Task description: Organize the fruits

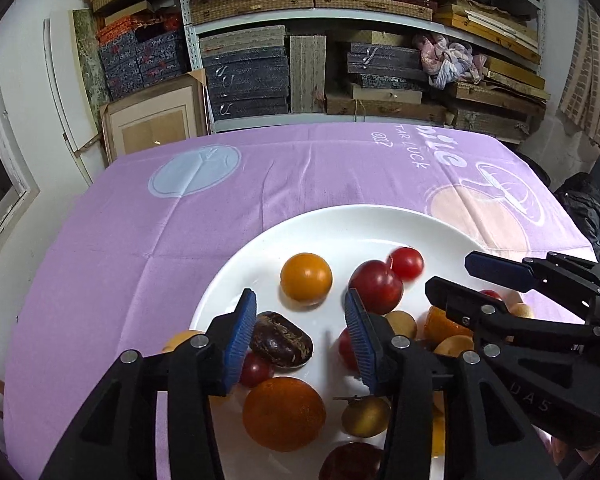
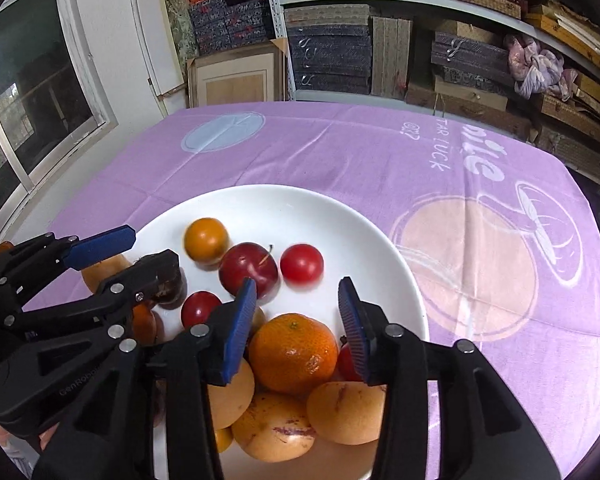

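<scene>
Presently the fruits lie gathered on the white plate (image 2: 380,240), which sits on the lilac-clothed surface (image 2: 340,152). A tangerine (image 2: 293,354) rests against pale yellow fruits at the near rim; beyond it lie a red plum (image 2: 249,270), a cherry tomato (image 2: 302,264) and a small orange fruit (image 2: 206,240). The right tongs (image 2: 298,330) hover over the tangerine, pads apart and pressing nothing. The left tongs (image 1: 300,340) stand apart likewise — empty, with a dark mottled fruit (image 1: 281,340) just beside the left pad. No fruit remains visible off the plate. Judgement: both tongs have let go, so a placing step appears finished — collection looks nearly complete. The next move calls for lifting both tongs clear without nudging the round fruits, which seem liable to roll.
</scene>
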A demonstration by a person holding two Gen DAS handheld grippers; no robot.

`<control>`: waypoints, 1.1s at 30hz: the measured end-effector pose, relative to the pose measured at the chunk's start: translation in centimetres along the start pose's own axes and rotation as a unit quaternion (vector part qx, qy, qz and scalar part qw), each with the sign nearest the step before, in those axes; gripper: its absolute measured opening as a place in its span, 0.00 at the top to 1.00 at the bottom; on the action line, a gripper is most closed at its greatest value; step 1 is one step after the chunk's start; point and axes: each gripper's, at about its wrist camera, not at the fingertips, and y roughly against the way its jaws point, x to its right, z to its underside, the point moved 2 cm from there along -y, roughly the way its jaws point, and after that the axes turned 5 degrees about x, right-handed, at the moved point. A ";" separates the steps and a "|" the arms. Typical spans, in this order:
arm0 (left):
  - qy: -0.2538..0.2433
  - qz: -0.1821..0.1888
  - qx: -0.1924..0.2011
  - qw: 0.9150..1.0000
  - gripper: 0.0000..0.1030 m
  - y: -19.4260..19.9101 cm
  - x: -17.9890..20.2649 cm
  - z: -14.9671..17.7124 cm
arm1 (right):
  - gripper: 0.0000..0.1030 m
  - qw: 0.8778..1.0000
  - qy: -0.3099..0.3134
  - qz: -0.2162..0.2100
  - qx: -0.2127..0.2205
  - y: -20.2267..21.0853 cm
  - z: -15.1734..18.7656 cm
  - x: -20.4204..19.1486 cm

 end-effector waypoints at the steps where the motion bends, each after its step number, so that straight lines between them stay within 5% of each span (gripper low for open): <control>1: 0.003 -0.003 0.005 1.000 0.45 0.4 -0.2 -0.1 | 0.59 1.000 0.001 -0.001 0.006 0.6 -0.1 -0.1; 4: 0.013 -0.009 0.025 1.000 0.32 2.7 -0.9 -0.3 | 0.42 0.999 -0.002 -0.003 0.037 4.1 -0.7 -0.5; 8: 0.023 -0.003 0.060 0.998 0.19 7.5 -1.6 0.2 | 0.04 0.992 -0.008 0.014 0.128 11.5 -0.6 -1.4; 10: 0.025 -0.004 0.080 0.996 0.03 10.1 -1.6 1.0 | 0.04 0.986 -0.014 0.016 0.164 14.8 0.2 -1.8; 18: 0.012 -0.027 0.106 0.994 0.03 15.9 -0.6 6.7 | 0.04 0.983 -0.044 0.045 0.175 18.9 6.9 -2.7; 22: 0.017 -0.003 0.089 0.996 0.03 16.1 0.0 9.4 | 0.04 0.985 -0.024 0.059 0.160 18.6 10.5 -4.2; 24: 0.026 -0.020 0.065 0.997 0.03 15.6 0.1 10.4 | 0.04 0.987 -0.011 0.059 0.149 18.1 11.8 -5.0; 26: 0.024 -0.039 0.038 0.998 0.03 15.0 0.1 11.2 | 0.04 0.988 0.003 0.070 0.135 17.6 12.8 -5.7; 29: 0.014 -0.052 0.053 0.997 0.03 15.1 -0.2 12.2 | 0.04 0.990 0.017 0.064 0.126 17.2 13.5 -6.5; 33: 0.021 -0.024 0.063 0.998 0.03 15.6 -0.8 12.5 | 0.04 0.994 -0.003 0.040 0.104 16.7 13.7 -6.2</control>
